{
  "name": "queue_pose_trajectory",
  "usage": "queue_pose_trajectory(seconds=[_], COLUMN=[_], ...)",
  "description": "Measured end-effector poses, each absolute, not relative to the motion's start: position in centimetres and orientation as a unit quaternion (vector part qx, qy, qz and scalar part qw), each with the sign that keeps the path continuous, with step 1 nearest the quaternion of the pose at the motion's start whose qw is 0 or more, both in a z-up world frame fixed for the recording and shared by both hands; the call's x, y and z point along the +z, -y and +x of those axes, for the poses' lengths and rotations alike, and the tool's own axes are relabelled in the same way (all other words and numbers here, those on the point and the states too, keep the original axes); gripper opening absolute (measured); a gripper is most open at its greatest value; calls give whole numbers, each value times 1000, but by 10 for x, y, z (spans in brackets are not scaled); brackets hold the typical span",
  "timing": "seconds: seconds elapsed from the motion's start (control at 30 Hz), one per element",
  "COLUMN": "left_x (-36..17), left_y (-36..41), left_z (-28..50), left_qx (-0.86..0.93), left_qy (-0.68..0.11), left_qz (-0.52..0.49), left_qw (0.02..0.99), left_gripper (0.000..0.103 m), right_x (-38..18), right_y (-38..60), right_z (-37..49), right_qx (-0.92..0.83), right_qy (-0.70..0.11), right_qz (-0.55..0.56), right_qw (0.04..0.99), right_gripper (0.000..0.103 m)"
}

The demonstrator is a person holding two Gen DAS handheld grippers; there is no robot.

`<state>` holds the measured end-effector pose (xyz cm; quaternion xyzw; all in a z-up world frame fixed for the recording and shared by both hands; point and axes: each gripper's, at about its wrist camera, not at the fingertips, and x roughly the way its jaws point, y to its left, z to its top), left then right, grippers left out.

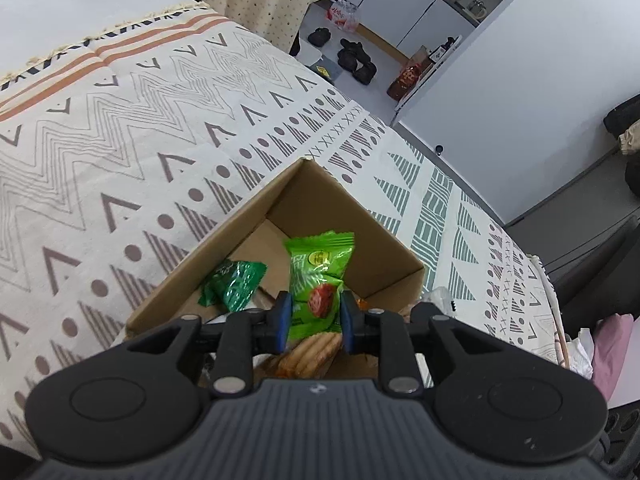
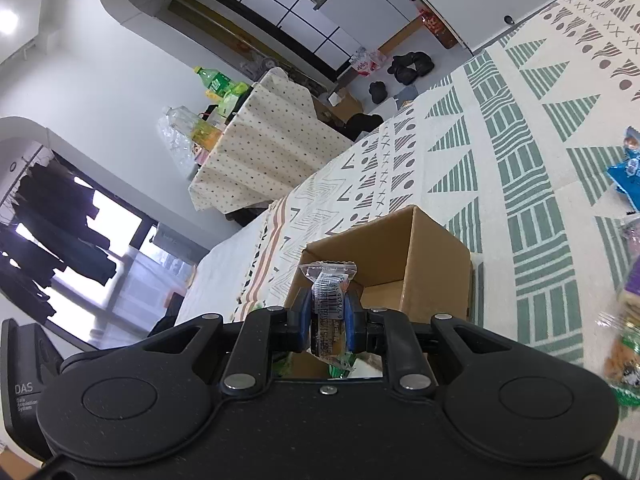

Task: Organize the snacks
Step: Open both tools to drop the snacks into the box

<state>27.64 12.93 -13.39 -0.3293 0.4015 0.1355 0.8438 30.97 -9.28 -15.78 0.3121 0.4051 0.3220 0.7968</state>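
Snacks for sorting, spread over a patterned cloth (image 1: 168, 128) on the table, seen from both wrist views. Largest: the cloth itself, cream with zigzags, dots and green striped triangles. Next: open cardboard box (image 1: 320, 208), standing on the cloth, near centre in the left wrist view, just beyond the gripper in the right wrist view. Inside the box: dark green packet (image 1: 234, 284) lying toward the left wall, plus a ridged biscuit pack (image 1: 312, 354) at the near edge, partly hidden. Left gripper (image 1: 314, 314) over the box's near side, blue pads closed on a bright green snack packet (image 1: 318, 276) with a red picture, its top standing up above the pads. Right gripper (image 2: 329, 316) nearly fully closed, pinching a clear-wrapped snack (image 2: 328, 284) with a barcode, held upright before the box. Far right in the right wrist view: blue packet (image 2: 626, 178) and blurred packs on the cloth.
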Motion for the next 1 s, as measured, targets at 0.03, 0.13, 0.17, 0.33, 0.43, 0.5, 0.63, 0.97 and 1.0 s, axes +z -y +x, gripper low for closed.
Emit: queue_pose_trajectory(seconds=[0.03, 0.13, 0.17, 0.33, 0.43, 0.5, 0.63, 0.97, 1.0], left_x=[-136, -143, -146, -149, -146, -143, -136, -121, -119], left_y=[-129, -132, -133, -133, -131, -128, -123, -105, -102], left_z=[278, 281, 281, 275, 270, 267, 261, 243, 241], left_qx=[138, 144, 144, 159, 167, 170, 174, 195, 192], left_qy=[-403, -415, -418, -422, -419, -417, -412, -409, -408], left_qz=[-324, -327, -330, -323, -320, -314, -311, -293, -291], left_qw=[844, 837, 834, 832, 833, 836, 838, 842, 844], left_gripper=[24, 24, 24, 35, 45, 51, 69, 87, 89], right_x=[-158, -161, -162, -163, -160, -157, -149, -121, -118], right_y=[92, 86, 85, 82, 84, 87, 94, 124, 129], right_z=[311, 314, 314, 314, 311, 309, 303, 284, 281], right_qx=[321, 321, 320, 322, 321, 321, 316, 295, 291], right_qy=[-407, -412, -413, -413, -408, -405, -390, -363, -360], right_qz=[309, 300, 298, 290, 291, 292, 291, 259, 254], right_qw=[797, 799, 799, 801, 803, 805, 814, 845, 849], right_gripper=[18, 21, 21, 33, 40, 46, 68, 91, 93])
